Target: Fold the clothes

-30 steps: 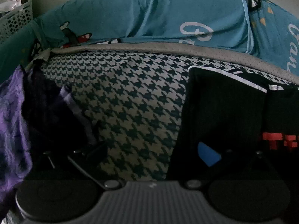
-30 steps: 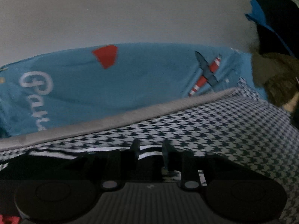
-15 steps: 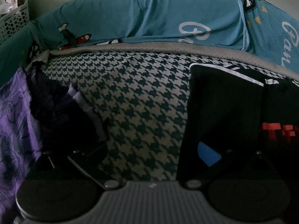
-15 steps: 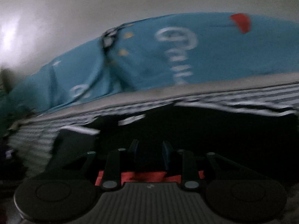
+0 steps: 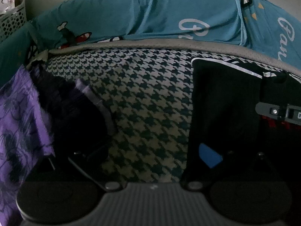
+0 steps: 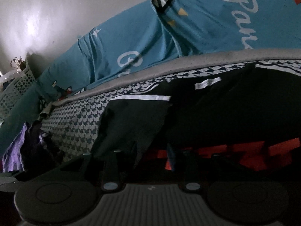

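Note:
A black garment [image 5: 225,103] with white stripes and a red print [image 6: 254,150] lies flat on the right of the houndstooth bedsheet [image 5: 146,94]. My left gripper [image 5: 150,156] hangs wide open over bare sheet, its blue-padded finger [image 5: 208,157] at the garment's left edge. My right gripper [image 6: 151,153] sits low over the red print, its fingers a narrow gap apart with a black flap [image 6: 135,124] running down between them. Its grey body [image 5: 276,112] shows at the right of the left wrist view. A crumpled purple and black garment [image 5: 17,122] lies at the left.
A teal printed blanket [image 5: 150,15] is heaped along the back behind a grey mattress border [image 5: 150,44]. A perforated basket [image 5: 11,22] stands at the far left by the white wall [image 6: 56,18].
The right gripper has swung from facing right to facing left and come down over the red print, entering the left wrist view. The left gripper has edged slightly forward, still open.

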Motion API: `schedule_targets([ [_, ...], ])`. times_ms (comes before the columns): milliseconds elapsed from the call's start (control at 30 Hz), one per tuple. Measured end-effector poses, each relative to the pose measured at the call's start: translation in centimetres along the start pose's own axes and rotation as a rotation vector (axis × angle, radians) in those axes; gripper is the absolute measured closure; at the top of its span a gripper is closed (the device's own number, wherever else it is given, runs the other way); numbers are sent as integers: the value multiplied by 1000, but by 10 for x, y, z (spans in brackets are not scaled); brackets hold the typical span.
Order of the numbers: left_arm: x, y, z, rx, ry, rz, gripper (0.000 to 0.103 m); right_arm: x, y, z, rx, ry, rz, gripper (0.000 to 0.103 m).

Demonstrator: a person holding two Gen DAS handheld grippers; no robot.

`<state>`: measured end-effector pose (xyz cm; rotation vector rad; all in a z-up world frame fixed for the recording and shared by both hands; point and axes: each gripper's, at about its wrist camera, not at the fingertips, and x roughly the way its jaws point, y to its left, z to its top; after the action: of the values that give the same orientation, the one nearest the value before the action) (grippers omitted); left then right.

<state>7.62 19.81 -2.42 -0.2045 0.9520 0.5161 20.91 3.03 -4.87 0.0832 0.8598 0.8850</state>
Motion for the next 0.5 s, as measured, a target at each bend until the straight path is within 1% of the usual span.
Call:
schedule_targets([
  [200, -4, 5, -3, -6, -5, -13, 0, 8, 13, -4, -42, -13, 3, 67],
  [233, -5, 5, -4, -6, -7, -18, 0, 9, 15, -5, -49, -15, 4, 68],
  [267, -6, 6, -4, -5, -8, -22, 0, 10, 17, -6, -56, -18, 5, 71],
  [300, -7, 6, -4, -4, -9, -25, 0, 11, 19, -7, -65, -21, 6, 85],
  [333, -8, 6, -5, -4, -11, -27, 0, 12, 21, -8, -69, -16, 9, 93],
  [500, -13, 6, -6, 1, -18, -35, 0, 13, 26, -9, -51, -19, 38, 96],
])
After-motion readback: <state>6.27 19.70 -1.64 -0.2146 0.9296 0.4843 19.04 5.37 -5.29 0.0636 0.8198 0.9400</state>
